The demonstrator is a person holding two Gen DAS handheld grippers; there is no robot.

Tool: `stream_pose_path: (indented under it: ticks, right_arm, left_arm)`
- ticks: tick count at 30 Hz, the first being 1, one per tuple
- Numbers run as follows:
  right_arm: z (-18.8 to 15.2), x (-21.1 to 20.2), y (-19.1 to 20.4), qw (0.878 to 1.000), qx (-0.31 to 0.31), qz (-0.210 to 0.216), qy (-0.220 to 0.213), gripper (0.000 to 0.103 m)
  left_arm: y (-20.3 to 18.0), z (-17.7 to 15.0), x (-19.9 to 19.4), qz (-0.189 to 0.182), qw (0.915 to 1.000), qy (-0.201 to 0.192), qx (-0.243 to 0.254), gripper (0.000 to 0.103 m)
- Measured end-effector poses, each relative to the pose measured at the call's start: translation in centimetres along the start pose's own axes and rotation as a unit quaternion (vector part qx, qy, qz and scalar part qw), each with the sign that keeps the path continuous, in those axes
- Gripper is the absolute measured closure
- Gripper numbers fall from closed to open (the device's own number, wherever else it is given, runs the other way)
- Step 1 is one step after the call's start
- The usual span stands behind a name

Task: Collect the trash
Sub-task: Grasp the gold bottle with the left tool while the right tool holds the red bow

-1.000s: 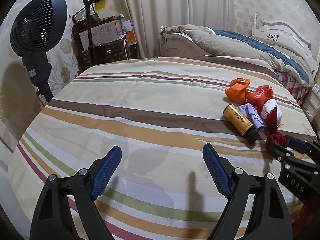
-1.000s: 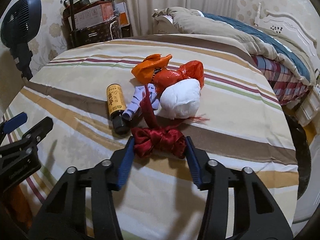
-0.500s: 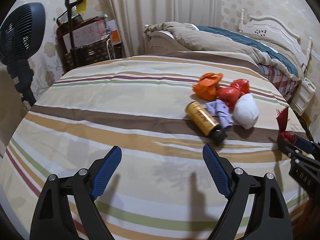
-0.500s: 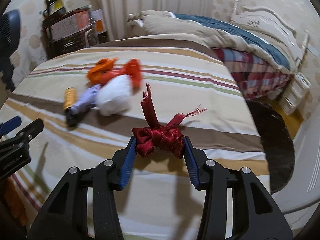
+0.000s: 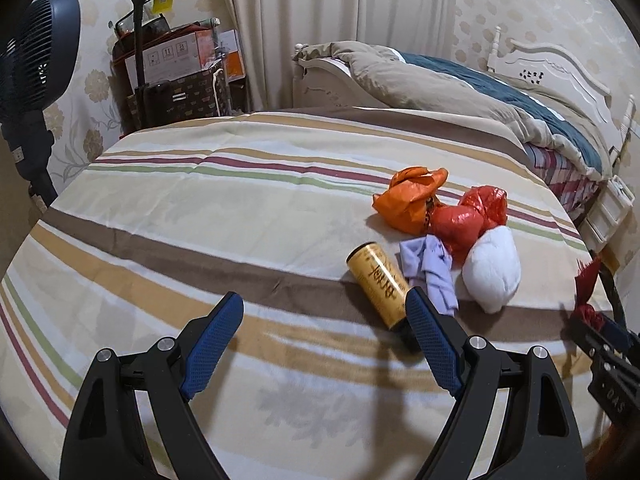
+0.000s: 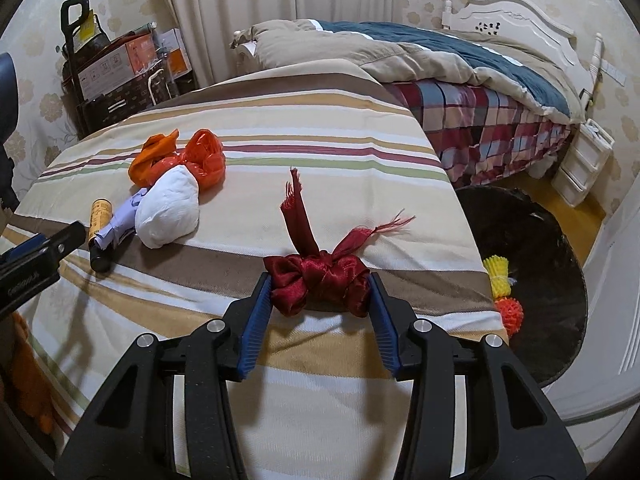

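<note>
The right gripper has its jaws closed on a knotted dark red ribbon, pinched by its bulky middle with two frayed tails sticking up ahead of the pads. That hold looks shallow to me: the satin is slick and sits at the very tips, so a quick swing could let it slide out onto the striped bedspread below the jaws. Ahead and to the right of the jaws sits a dark round bin holding a yellow foam net and an orange one — probably the drop point. Releasing early would land the ribbon on the bed edge rather than inside. The left gripper is wide open and holds nothing. Just ahead of its right finger lies a gold can, with a lilac scrap, a white wad, a red bag and an orange bag beyond — a careless nudge could roll the can away.
</note>
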State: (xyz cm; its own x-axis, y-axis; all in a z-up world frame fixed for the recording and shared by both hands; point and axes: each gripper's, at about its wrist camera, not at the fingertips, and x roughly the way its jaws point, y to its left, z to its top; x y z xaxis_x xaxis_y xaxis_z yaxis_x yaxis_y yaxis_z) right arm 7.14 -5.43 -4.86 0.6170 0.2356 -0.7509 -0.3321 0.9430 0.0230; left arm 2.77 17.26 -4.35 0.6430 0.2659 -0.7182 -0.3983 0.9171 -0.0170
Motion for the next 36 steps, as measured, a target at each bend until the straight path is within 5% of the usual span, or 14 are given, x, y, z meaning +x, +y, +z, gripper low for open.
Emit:
stream_pose_path:
  ticks: [14, 28, 36]
  right_arm:
    - [0.0, 0.4, 0.4, 1.0, -0.007, 0.008, 0.008, 0.053]
    - [-0.4, 0.0, 0.8, 1.0, -0.013, 0.019, 0.009, 0.054]
    - [-0.8, -0.6, 1.2, 1.0, -0.015, 0.022, 0.004, 0.056]
  left_arm:
    - [-0.4, 0.8, 1.6, -0.016, 0.9993, 0.032, 0.01, 0.02]
    - [-0.2, -0.7, 1.2, -0.041, 0.9977, 0.039, 0.037, 0.076]
    - [0.0, -0.9, 0.6, -0.054, 0.9973, 0.033, 0.037, 0.076]
